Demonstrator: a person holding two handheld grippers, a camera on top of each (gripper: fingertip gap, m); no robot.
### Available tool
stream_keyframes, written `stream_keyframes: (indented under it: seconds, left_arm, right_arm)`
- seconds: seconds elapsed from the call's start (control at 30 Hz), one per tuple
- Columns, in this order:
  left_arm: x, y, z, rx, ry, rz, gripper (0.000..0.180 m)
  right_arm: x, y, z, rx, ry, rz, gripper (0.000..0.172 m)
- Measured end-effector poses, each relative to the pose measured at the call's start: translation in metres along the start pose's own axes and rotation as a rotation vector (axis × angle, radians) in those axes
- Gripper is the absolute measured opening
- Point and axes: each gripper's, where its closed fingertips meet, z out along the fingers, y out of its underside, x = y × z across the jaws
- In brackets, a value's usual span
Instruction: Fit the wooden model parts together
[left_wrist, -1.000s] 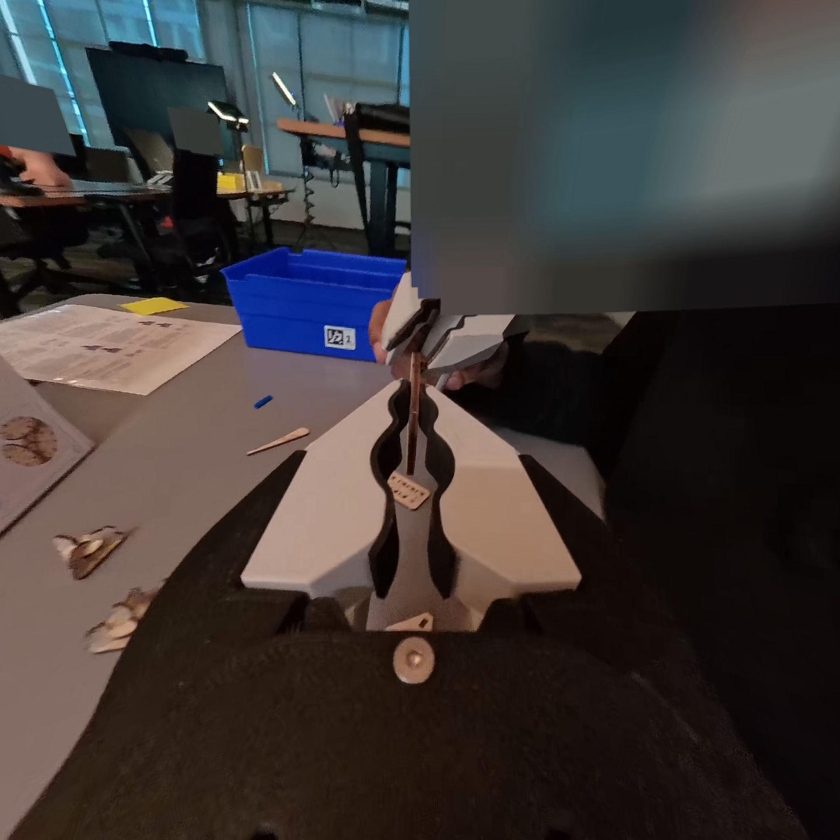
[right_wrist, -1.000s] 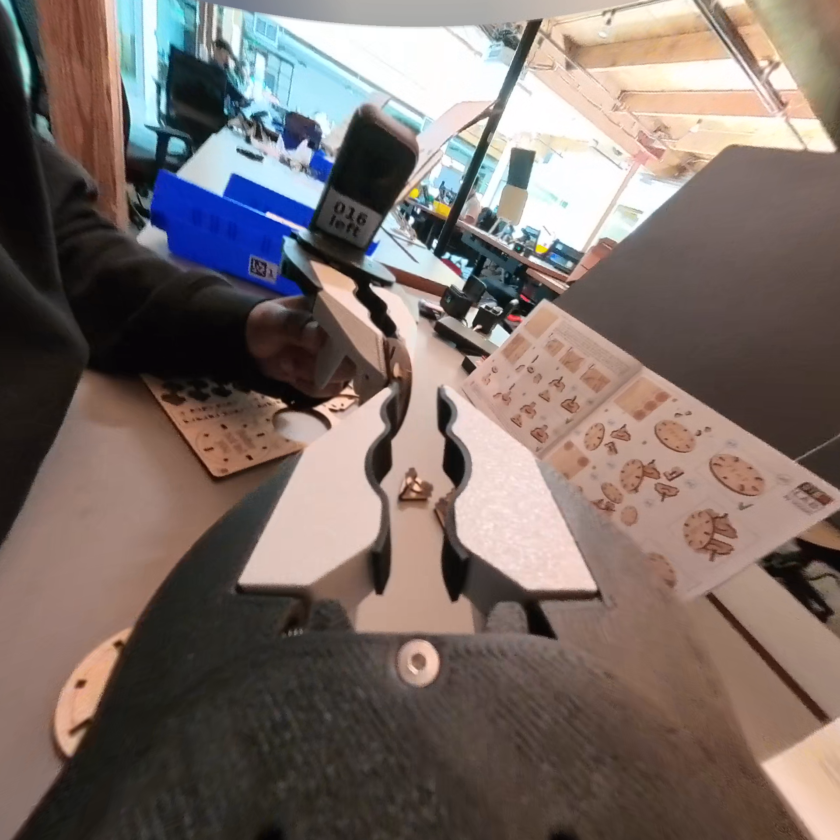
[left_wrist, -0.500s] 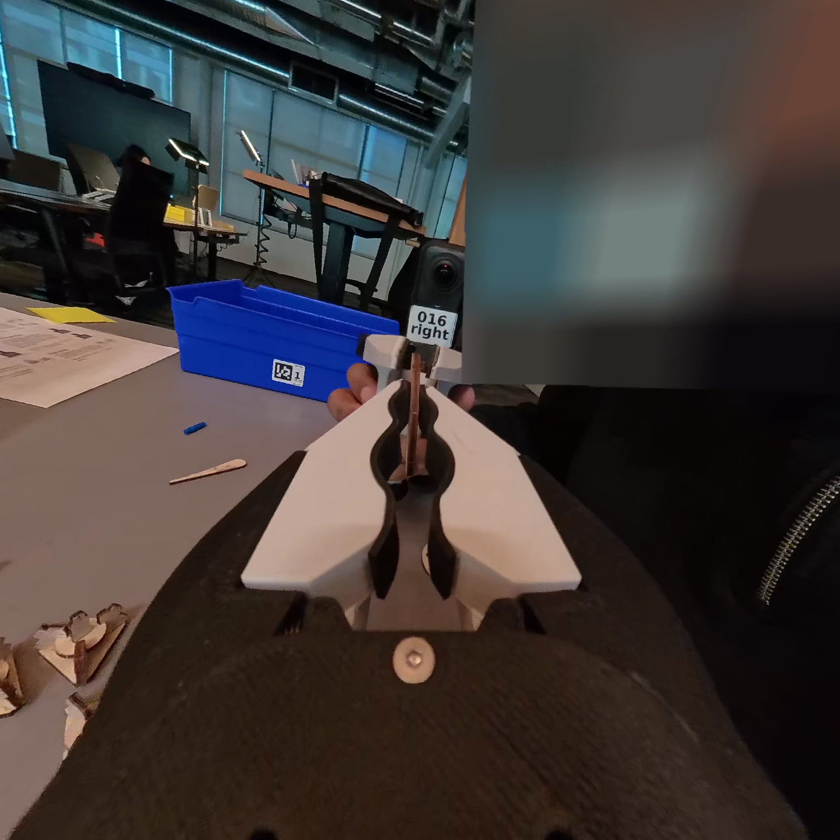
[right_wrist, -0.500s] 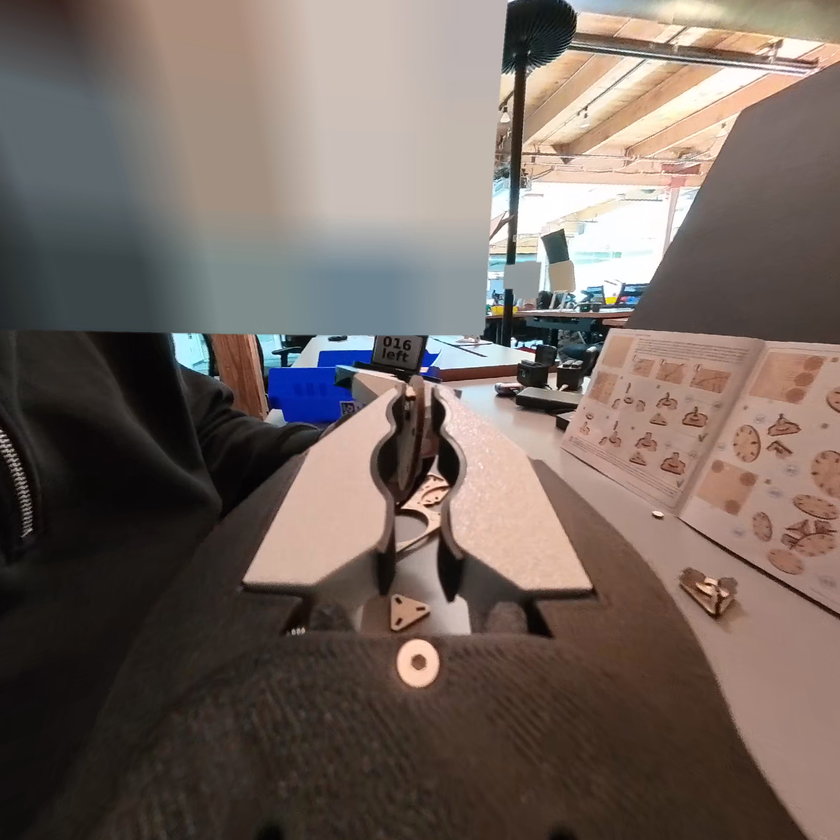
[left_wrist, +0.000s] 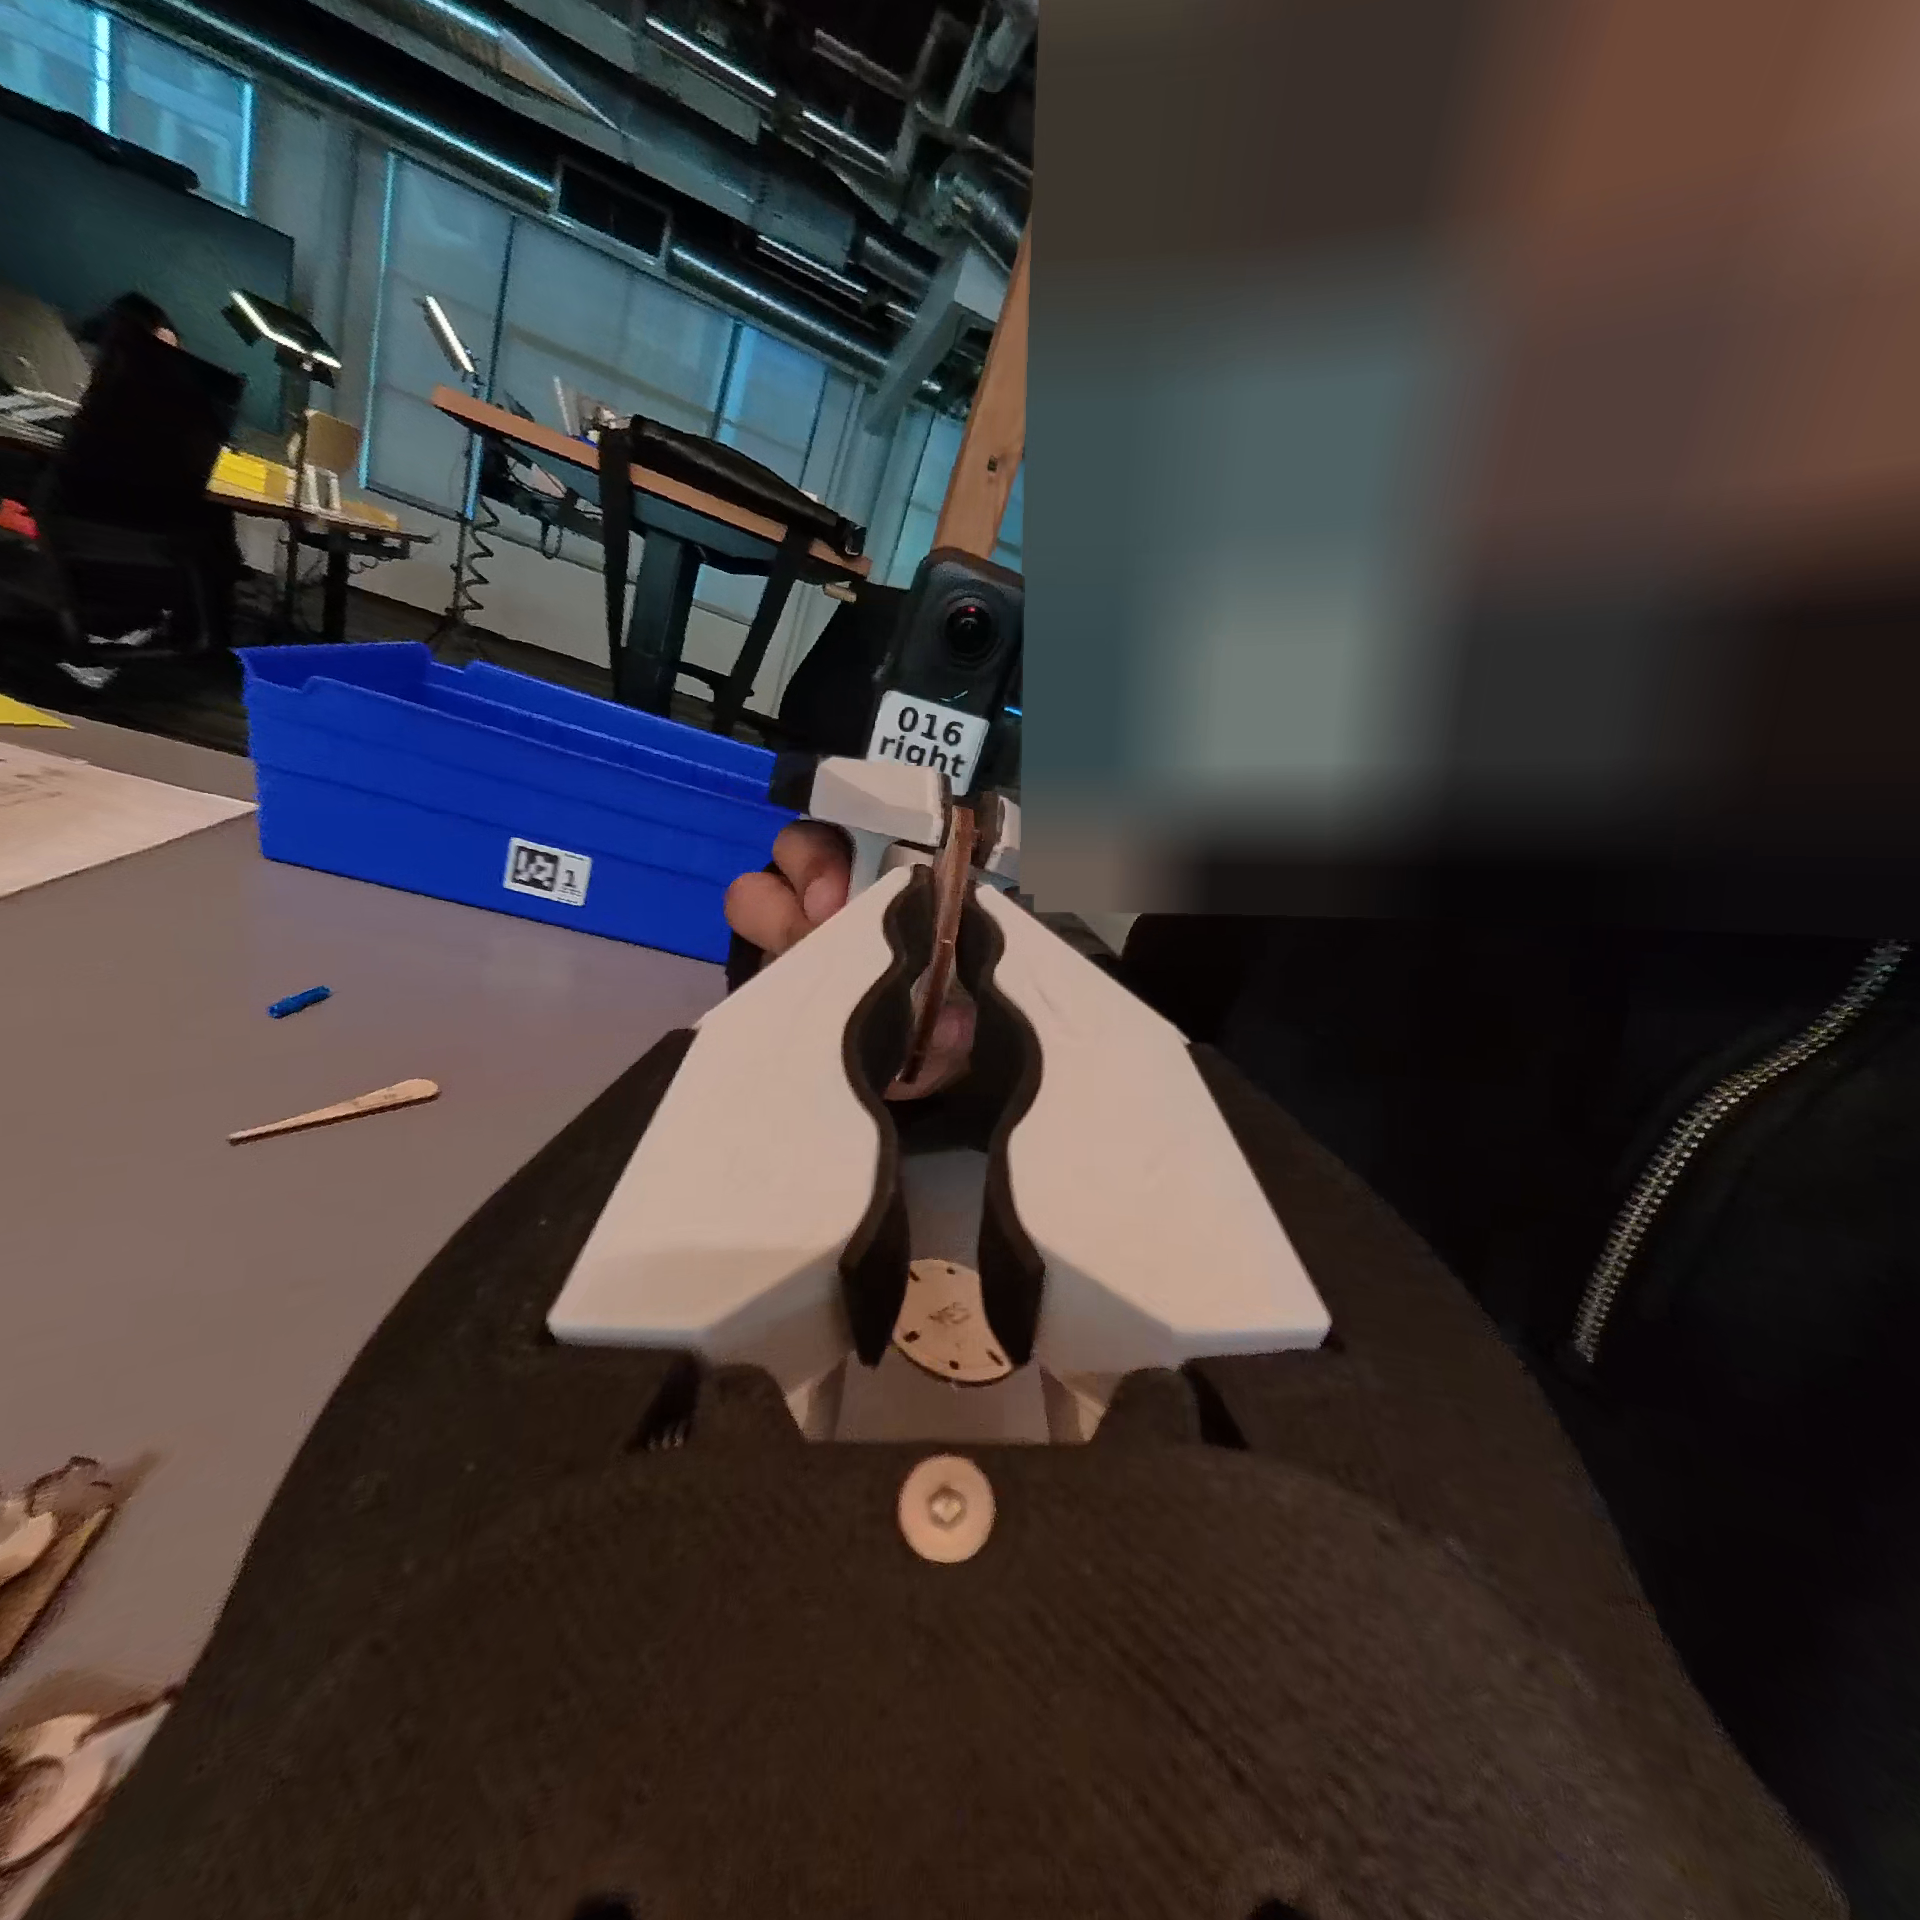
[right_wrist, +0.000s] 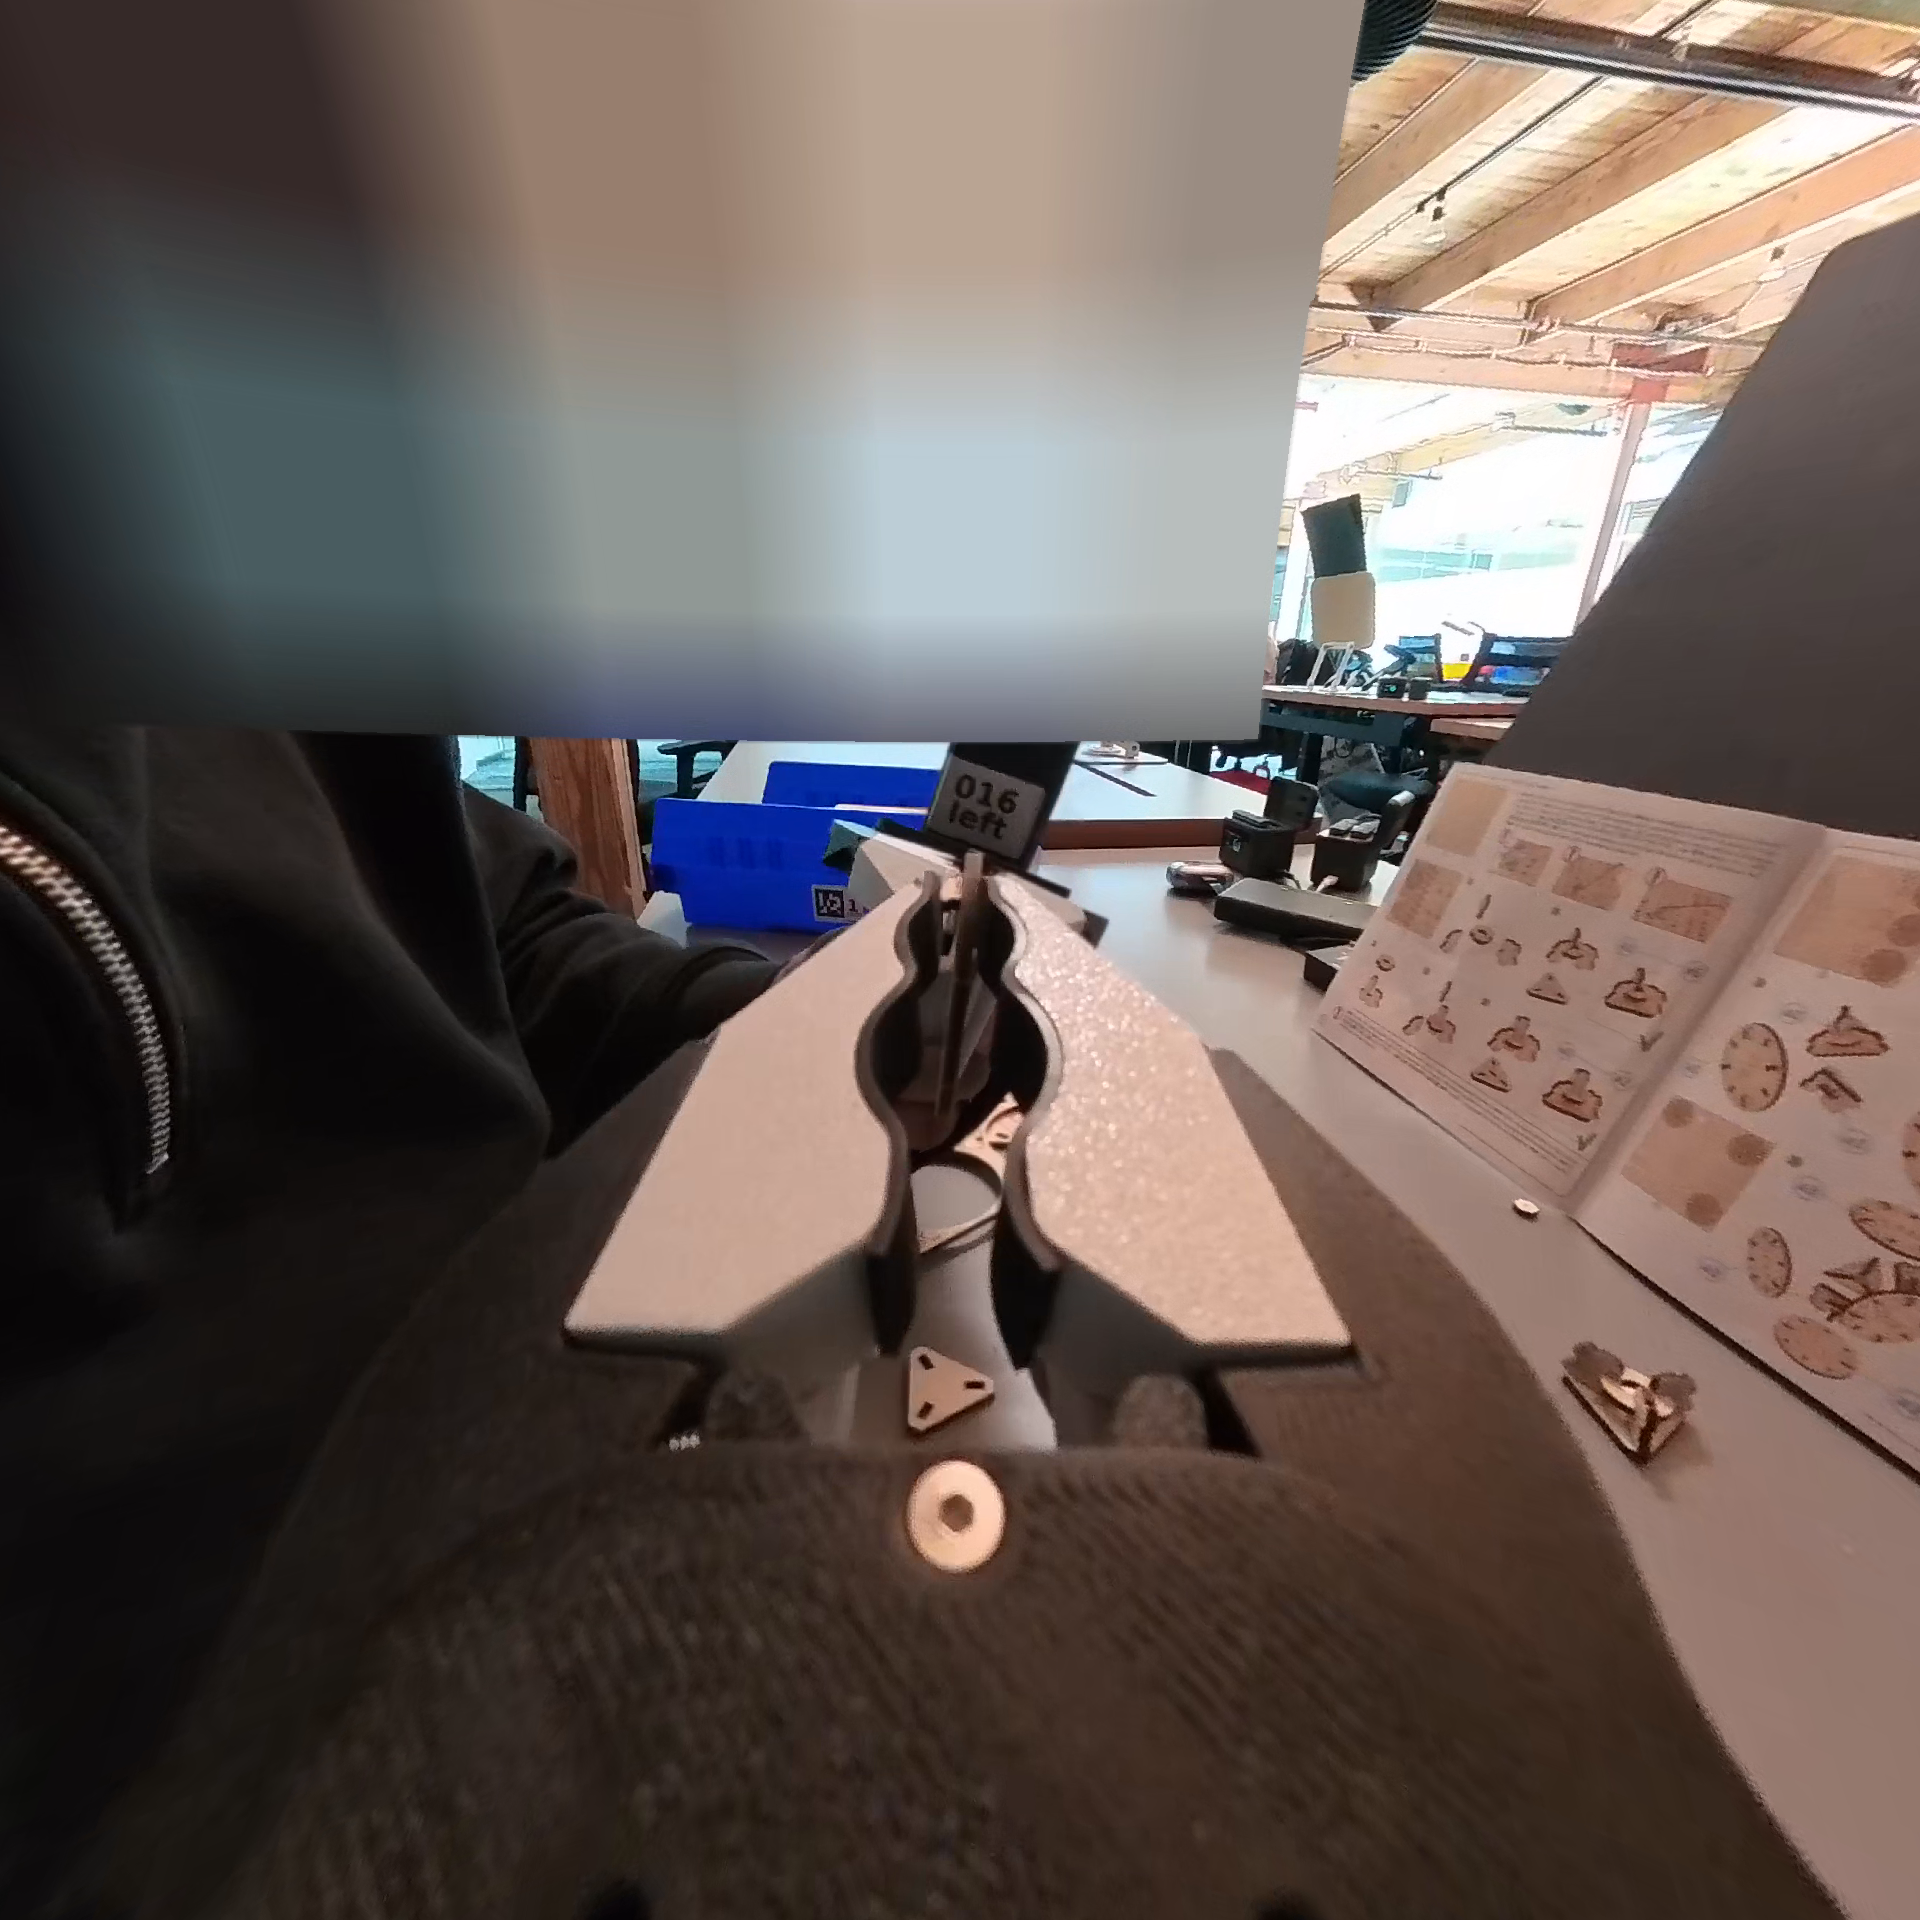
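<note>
My fingers (left_wrist: 790, 1132) are matt white plastic, faintly grainy, lined with smooth black rubbery pads; my base is coarse, matt black with a woven-looking texture and one shiny metal screw (left_wrist: 945, 1507). Between my left fingertips sits a thin brown wooden piece (left_wrist: 943, 966), its edge dark. The table (left_wrist: 208, 1195) is smooth, matt grey. The bin (left_wrist: 468, 769) is glossy blue plastic. The booklet (right_wrist: 1621, 1018) is smooth printed paper. The sleeve (right_wrist: 343, 1039) is soft black cloth with a metal zip.
</note>
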Motion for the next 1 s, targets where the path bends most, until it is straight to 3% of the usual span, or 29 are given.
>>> stream_keyframes:
  seconds: [0.17,0.43,0.73,0.87,0.93,1.0]
  left_arm:
    - [0.006,0.000,-0.002,0.017,0.104,-0.122,0.001]
    - [0.025,0.007,0.000,-0.021,0.320,-0.291,0.009]
    - [-0.001,0.007,-0.006,-0.028,0.098,-0.132,0.000]
    - [-0.002,-0.005,-0.009,0.037,0.069,-0.108,0.000]
    - [-0.003,-0.007,-0.011,0.047,0.064,-0.111,0.000]
    - [-0.006,-0.006,-0.011,0.047,0.057,-0.120,0.000]
  right_arm:
    - [-0.005,0.000,0.001,-0.019,-0.040,0.024,0.004]
    - [-0.025,-0.001,-0.002,-0.013,-0.235,0.156,0.006]
    - [-0.001,0.010,-0.001,-0.040,-0.056,0.055,0.009]
    - [0.011,0.013,-0.003,-0.039,0.068,-0.062,0.030]
    - [0.009,0.014,-0.002,-0.043,0.062,-0.070,0.023]
    - [0.006,0.011,-0.003,-0.023,0.041,-0.060,0.006]
